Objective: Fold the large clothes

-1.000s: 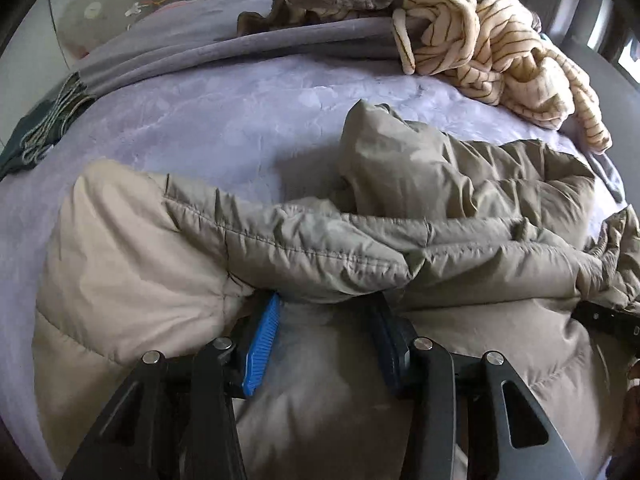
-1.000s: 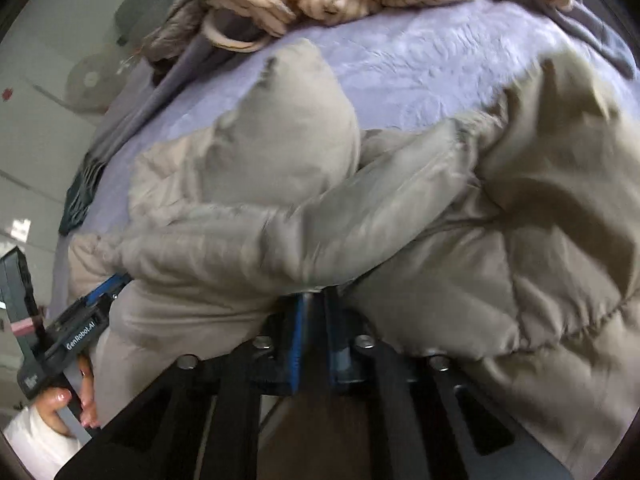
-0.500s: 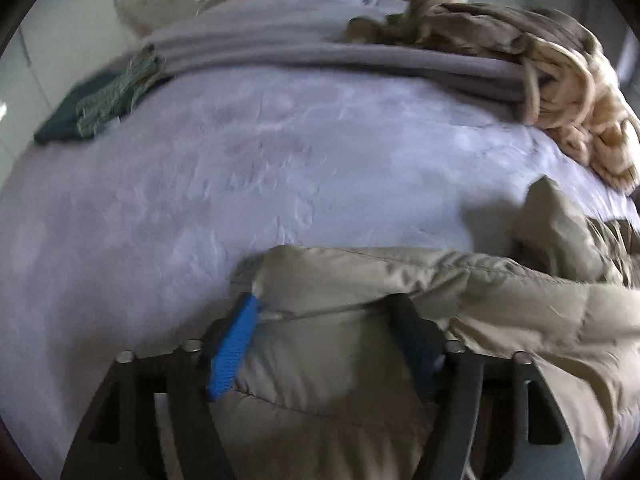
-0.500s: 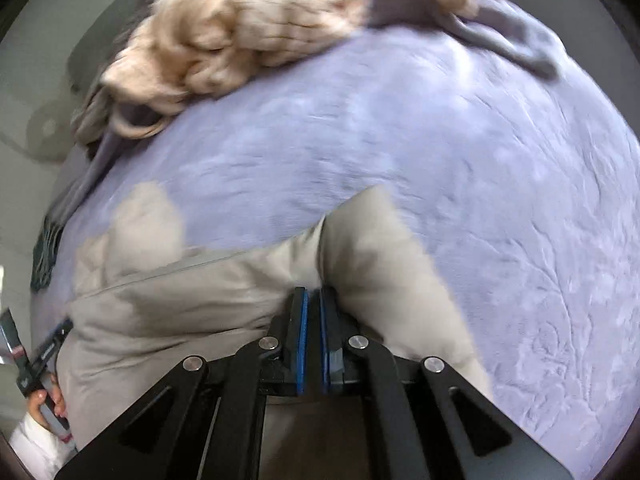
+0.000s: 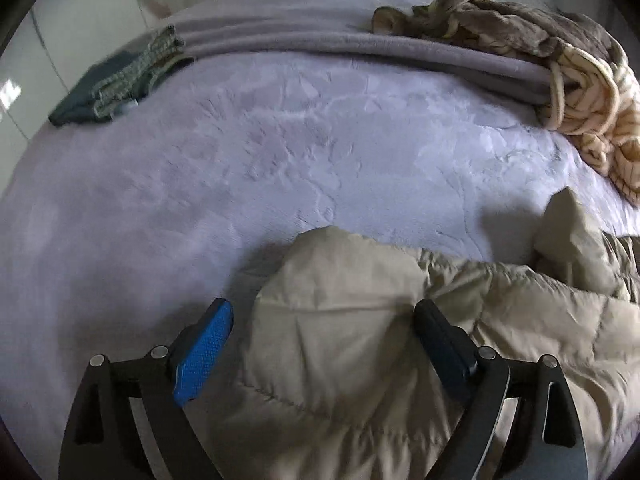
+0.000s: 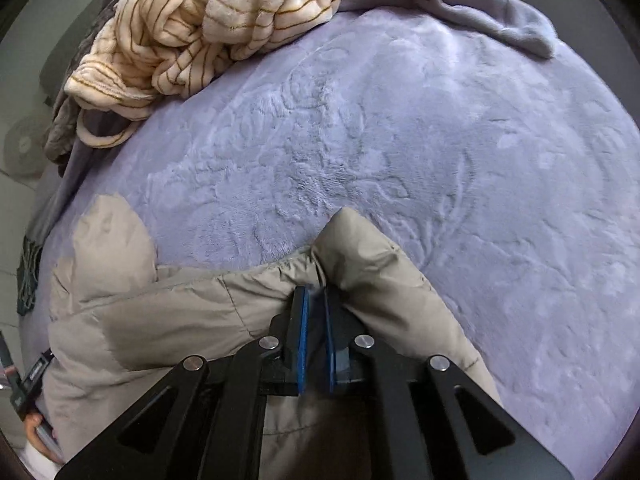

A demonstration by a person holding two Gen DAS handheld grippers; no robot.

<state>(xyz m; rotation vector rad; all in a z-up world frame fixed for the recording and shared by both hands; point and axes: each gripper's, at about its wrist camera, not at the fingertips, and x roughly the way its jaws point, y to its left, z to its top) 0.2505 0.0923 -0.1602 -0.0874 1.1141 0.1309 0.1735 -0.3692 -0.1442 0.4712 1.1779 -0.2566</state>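
A large beige padded jacket (image 5: 360, 340) lies on a lavender bedspread (image 5: 280, 152). In the left wrist view my left gripper (image 5: 324, 320) is open, its blue-padded fingers (image 5: 204, 344) wide apart on either side of a folded corner of the jacket. In the right wrist view the jacket (image 6: 160, 320) spreads to the left, and my right gripper (image 6: 314, 300) is shut on a fold of it near its far edge. The left gripper's body (image 6: 28, 376) shows at the left edge of that view.
A cream striped fleece garment (image 6: 224, 20) and a brown one (image 5: 520, 28) are heaped at the far side of the bed. A folded grey blanket (image 5: 360, 48) runs along the back. A dark folded cloth (image 5: 116, 84) lies at the far left.
Both grippers have carried the jacket's near edge forward over the rest of it. The left gripper's jaws have spread wider. The right gripper stays shut on the fabric.
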